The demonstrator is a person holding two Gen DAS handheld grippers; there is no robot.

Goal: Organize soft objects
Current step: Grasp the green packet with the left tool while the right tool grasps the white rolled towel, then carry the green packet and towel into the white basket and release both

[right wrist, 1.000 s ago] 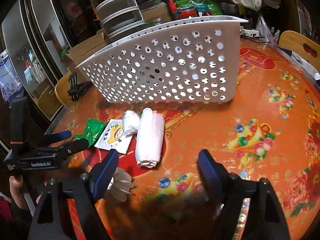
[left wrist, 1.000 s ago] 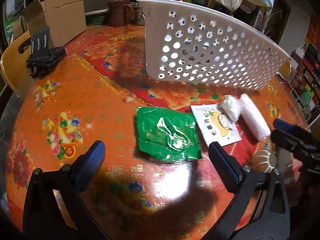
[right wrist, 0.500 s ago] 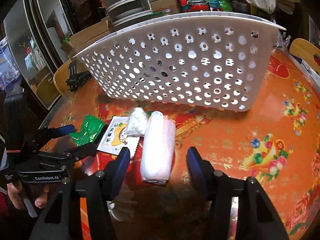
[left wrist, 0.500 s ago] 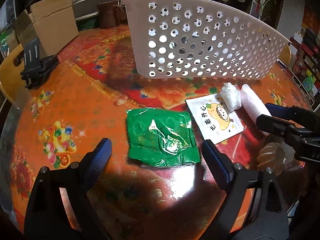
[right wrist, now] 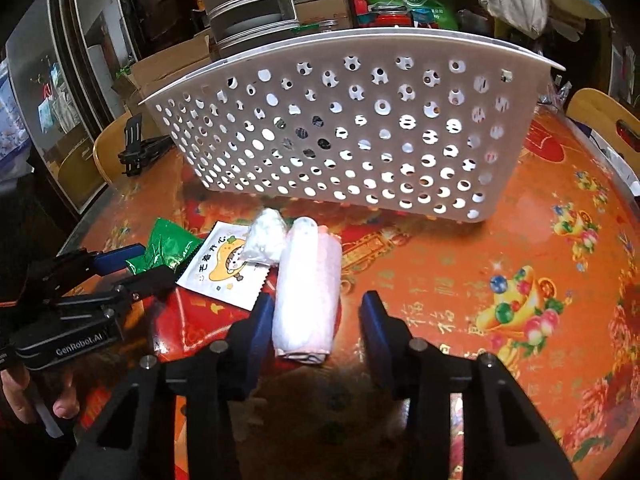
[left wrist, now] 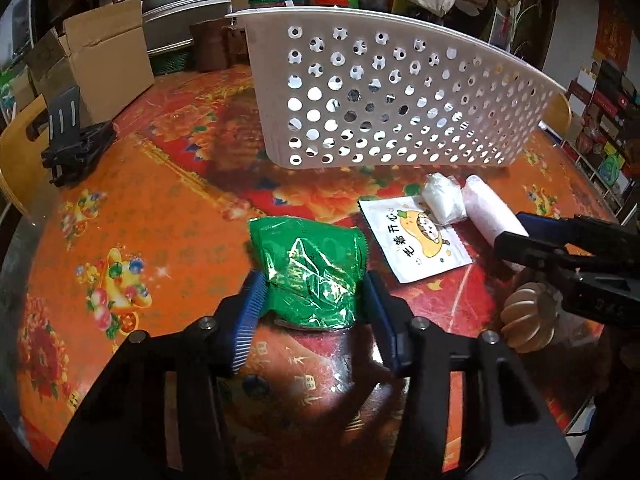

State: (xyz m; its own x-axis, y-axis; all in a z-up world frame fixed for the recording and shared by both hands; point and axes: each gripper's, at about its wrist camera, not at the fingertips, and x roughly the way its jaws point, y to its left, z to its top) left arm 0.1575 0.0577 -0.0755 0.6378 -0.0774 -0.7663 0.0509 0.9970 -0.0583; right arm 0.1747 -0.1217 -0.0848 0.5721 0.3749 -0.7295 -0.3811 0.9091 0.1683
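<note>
A green foil packet lies on the orange table; my left gripper is closed on its near end, both pads touching its sides. A white packet with a cartoon, a small white bag and a pale rolled cloth lie to the right. My right gripper straddles the roll's near end; the left pad touches it, the right stands a little apart. The white perforated basket stands behind them.
A beige ridged round object lies near the right gripper's body. A black stand and a cardboard box sit at the far left. Jars, bags and stacked trays crowd the table's far side. A wooden chair back rises at the right.
Both grippers moved forward and narrowed. The left one closed onto the green packet, which has bunched up. The right one came around the rolled cloth's near end.
</note>
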